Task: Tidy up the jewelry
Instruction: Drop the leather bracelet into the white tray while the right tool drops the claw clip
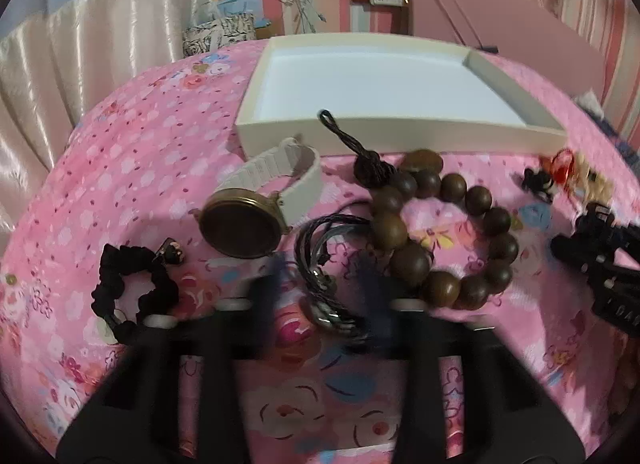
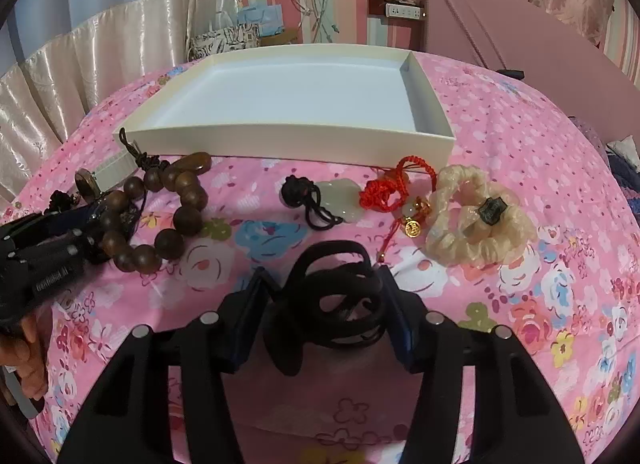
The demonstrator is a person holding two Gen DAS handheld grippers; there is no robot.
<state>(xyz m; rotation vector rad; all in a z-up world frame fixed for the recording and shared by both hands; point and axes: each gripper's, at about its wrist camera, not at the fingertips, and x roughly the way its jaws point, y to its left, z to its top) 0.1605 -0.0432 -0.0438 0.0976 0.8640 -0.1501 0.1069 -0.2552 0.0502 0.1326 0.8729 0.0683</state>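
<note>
An empty white tray (image 1: 400, 136) (image 2: 280, 144) stands at the back of the pink floral cloth. In the left wrist view my left gripper (image 1: 320, 284) is open around a dark braided cord bracelet (image 1: 320, 264). Beside it lie a brown wooden bead bracelet (image 1: 444, 232) (image 2: 160, 220), a bronze watch with a white strap (image 1: 244, 224) and a black scrunchie (image 1: 132, 288). In the right wrist view my right gripper (image 2: 324, 292) is shut on a bundle of black hair ties (image 2: 340, 300). Past it lie a jade pendant on black cord (image 2: 340, 200), a red cord charm (image 2: 396, 192) and a cream scrunchie (image 2: 476, 216).
A pink box (image 2: 520, 36) stands behind the tray on the right. Cream curtains (image 1: 80, 64) hang on the left. My right gripper shows at the right edge of the left wrist view (image 1: 596, 252); the left gripper shows at the left edge of the right wrist view (image 2: 44, 252).
</note>
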